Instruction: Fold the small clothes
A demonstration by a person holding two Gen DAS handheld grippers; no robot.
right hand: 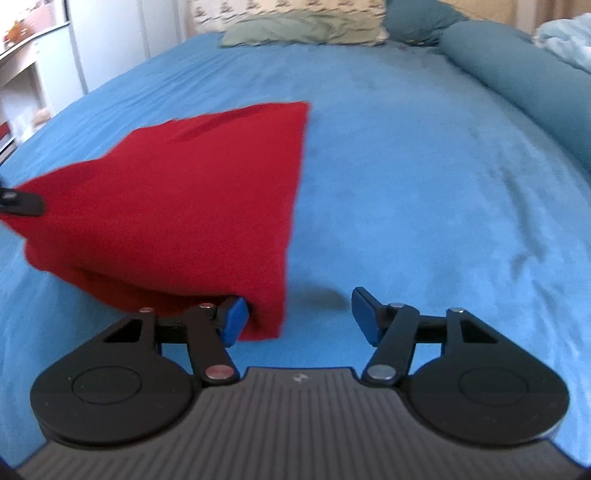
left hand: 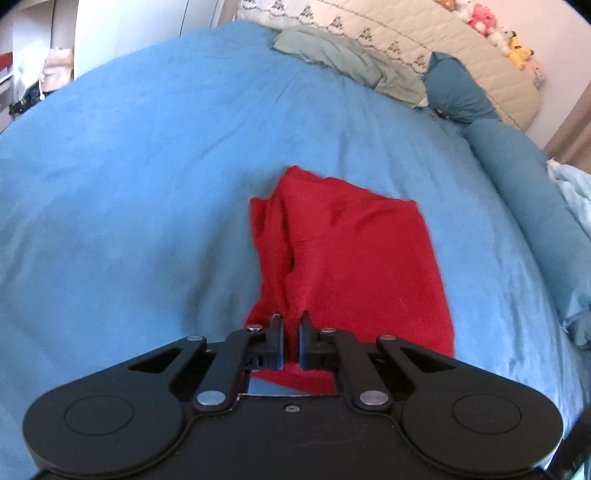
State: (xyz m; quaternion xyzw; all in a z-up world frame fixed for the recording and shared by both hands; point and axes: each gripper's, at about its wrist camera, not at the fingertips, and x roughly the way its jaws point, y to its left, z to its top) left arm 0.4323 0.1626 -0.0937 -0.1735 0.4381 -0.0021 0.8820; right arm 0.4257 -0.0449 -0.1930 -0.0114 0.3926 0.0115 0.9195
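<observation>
We are pinching the near edge of the red garment [left hand: 351,258] in our left gripper [left hand: 293,332], its jaws nearly closed on the cloth. Our right gripper [right hand: 299,314] is gaping wide at the near right corner, holding nothing. We are judging it best to clamp that corner before lifting both evenly over the blue bedspread [right hand: 424,184], with pillows [right hand: 306,29] lying well beyond.
</observation>
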